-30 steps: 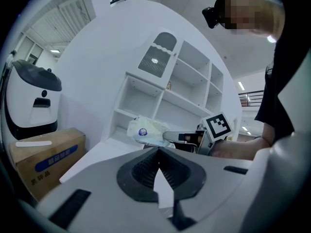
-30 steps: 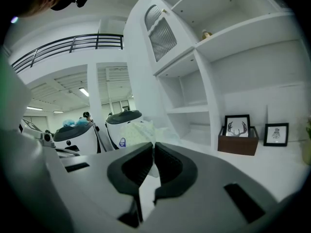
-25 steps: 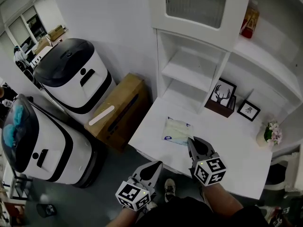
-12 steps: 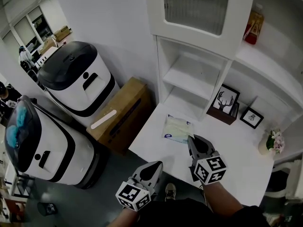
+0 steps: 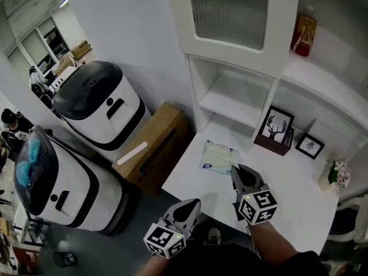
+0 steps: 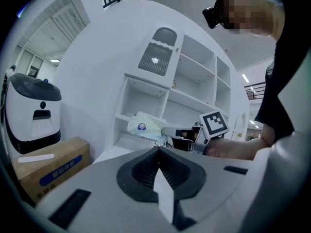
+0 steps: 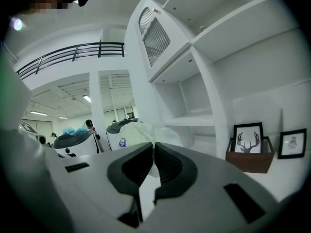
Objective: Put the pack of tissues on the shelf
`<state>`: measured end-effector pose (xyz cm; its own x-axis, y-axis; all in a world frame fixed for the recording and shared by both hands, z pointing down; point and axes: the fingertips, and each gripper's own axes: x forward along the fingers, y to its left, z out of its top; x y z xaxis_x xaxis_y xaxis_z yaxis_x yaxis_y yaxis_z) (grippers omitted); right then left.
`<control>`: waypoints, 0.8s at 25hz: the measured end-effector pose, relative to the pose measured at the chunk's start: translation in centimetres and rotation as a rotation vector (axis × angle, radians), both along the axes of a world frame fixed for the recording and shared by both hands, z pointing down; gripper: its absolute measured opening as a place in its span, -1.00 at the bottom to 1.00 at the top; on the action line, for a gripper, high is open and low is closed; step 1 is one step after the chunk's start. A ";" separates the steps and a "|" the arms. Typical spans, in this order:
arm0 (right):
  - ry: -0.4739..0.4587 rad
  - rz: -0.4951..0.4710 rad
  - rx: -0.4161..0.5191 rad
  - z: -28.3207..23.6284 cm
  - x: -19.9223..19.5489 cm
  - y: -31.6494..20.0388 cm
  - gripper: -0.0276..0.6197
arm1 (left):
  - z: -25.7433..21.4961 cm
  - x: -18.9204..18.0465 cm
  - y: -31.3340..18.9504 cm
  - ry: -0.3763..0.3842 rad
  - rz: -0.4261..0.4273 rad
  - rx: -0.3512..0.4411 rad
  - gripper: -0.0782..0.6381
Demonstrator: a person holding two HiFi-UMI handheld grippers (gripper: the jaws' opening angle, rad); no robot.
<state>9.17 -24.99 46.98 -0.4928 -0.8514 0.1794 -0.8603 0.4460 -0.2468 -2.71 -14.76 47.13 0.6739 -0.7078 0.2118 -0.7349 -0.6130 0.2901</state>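
Pack of tissues [image 5: 219, 157] is pinched by its near end in the right tongs [image 5: 237, 171], shelf [image 5: 233, 99] straight ahead just past it; left tongs [image 5: 193, 202] closed on nothing, hanging back.

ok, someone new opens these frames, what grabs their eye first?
The right gripper is clamped on the pack of tissues, holding it just above the white desk in front of the shelf unit. Next come the two bulky white-and-black machines on the floor at left, with a cardboard box beside the desk. The left gripper hangs shut and empty off the desk's near edge.
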 end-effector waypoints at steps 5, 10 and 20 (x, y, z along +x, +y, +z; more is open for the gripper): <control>0.013 0.026 0.016 -0.7 0.3 -0.7 -0.89 | -0.5 0.4 -1.8 0.009 0.044 0.011 -0.77; 0.031 0.088 0.026 -1.0 1.0 -2.0 -0.89 | -0.8 0.9 -3.8 0.017 0.117 0.023 -0.77; 0.039 0.184 0.026 -1.9 1.2 -5.4 -0.89 | -1.2 1.1 -8.1 0.014 0.248 0.019 -0.77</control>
<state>10.39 -30.35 45.13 -0.3213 -0.9313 0.1716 -0.9367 0.2858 -0.2024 -1.65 -22.91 45.94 0.8306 -0.5239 0.1889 -0.5569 -0.7798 0.2860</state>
